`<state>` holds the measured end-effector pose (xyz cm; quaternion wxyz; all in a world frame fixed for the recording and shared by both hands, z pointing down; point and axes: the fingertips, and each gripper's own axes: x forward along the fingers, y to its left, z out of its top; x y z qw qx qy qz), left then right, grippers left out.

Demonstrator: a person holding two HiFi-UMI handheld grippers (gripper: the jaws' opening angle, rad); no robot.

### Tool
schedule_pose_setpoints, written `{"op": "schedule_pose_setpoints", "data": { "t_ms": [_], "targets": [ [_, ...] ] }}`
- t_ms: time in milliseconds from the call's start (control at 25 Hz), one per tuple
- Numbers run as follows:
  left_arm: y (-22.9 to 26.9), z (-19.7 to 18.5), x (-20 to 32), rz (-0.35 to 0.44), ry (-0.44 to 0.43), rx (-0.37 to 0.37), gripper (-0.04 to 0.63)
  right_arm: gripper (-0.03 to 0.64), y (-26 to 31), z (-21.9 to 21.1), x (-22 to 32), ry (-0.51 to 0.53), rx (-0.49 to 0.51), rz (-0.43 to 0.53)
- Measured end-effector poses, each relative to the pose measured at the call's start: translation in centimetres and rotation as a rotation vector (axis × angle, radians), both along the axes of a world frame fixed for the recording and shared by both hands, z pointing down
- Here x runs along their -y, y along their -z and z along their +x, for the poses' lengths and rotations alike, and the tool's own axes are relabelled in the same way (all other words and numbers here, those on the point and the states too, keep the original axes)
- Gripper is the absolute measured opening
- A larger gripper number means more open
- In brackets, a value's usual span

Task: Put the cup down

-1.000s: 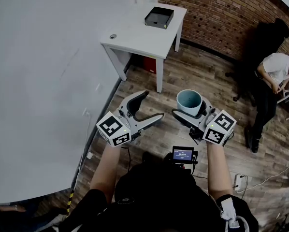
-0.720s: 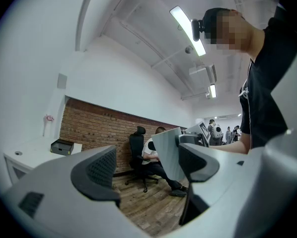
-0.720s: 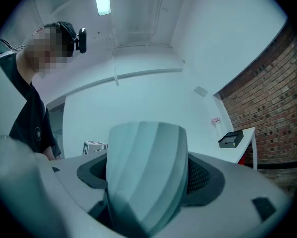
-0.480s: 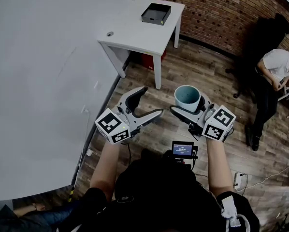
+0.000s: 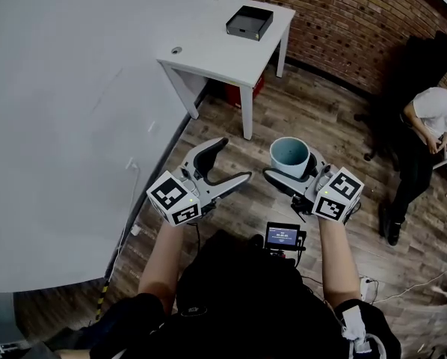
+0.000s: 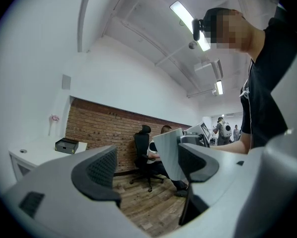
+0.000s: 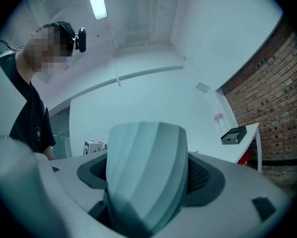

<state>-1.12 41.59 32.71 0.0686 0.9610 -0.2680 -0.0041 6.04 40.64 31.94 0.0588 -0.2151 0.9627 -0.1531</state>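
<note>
— Where's the cup (image 5: 290,155)?
— Upright in the right gripper (image 5: 292,172), jaws clamped on its sides, held over the wood floor (image 5: 321,118), mouth up.
— And the other hand?
— The left gripper (image 5: 235,161) is level beside it, jaws wide apart with only air between.
— Farther off?
— A white desk (image 5: 216,51) against the wall, a black box (image 5: 249,22) near its far right corner. Someone (image 5: 429,114) sits off right by the brick wall (image 5: 335,13).

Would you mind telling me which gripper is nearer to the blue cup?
Right. The right gripper is shut on the cup; the left gripper stands open beside it, apart.
</note>
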Motion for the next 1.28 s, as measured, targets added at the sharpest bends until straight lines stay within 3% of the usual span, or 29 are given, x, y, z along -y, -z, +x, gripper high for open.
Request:
{"op": "schedule_pose_setpoints", "data": {
  "t_ms": [640, 1280],
  "targets": [
    [-2.1, 0.1, 3.2, -0.021, 0.034, -0.016, 0.391, 0.403, -1.5, 0.4, 3.0, 0.01, -0.014, -0.015],
    [-3.7, -2.5, 14.7, -0.032, -0.011, -0.016, 0.391, 0.404, -2.5, -2.4, 14.0, -0.048, -0.016, -0.04]
  ]
}}
